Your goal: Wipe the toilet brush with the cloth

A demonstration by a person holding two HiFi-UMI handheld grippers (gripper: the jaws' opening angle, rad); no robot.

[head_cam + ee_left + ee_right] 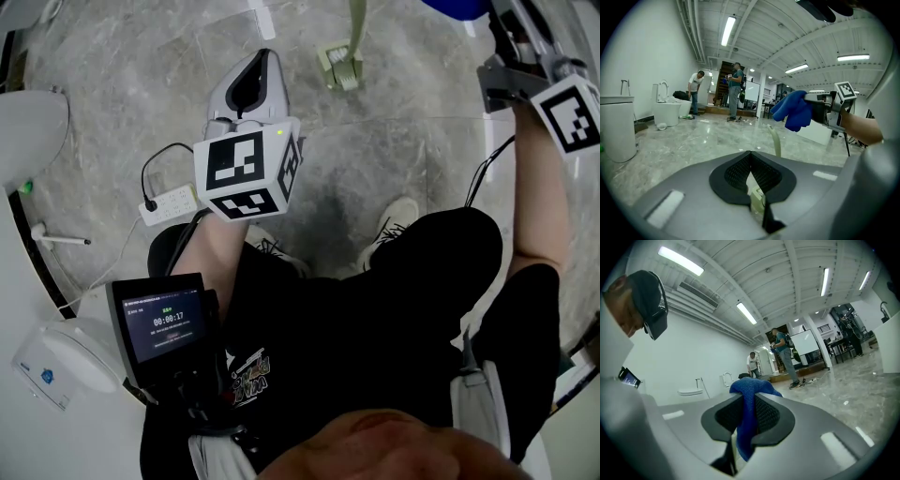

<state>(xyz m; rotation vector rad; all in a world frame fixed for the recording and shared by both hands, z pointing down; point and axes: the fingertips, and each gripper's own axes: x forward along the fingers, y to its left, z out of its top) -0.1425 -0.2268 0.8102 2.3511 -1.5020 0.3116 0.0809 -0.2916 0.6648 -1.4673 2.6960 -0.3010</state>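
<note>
the right gripper [749,400] has its jaws pinched on a blue cloth [748,427]. the fabric bunches up above the pads and hangs down through the gap behind them. in the left gripper view the same cloth dangles from the right gripper's tip, up in the air and touching nothing else.

the left gripper [747,153] has its jaws pressed together at the tips, with nothing gripped between the pads. just beyond its nose and a little to the right rises the pale green handle [776,140] of the toilet brush [340,66], whose lower end sits on the grey marble floor [412,141]. the cloth hangs above and to the right of the handle, apart from it.

in the head view the brush stands ahead of the left gripper, between the two grippers. nearer the person, a white power strip [171,202] lies on the floor to the left of a white shoe [401,217]. far back in the room two people [735,91] stand near a white toilet [669,112].
</note>
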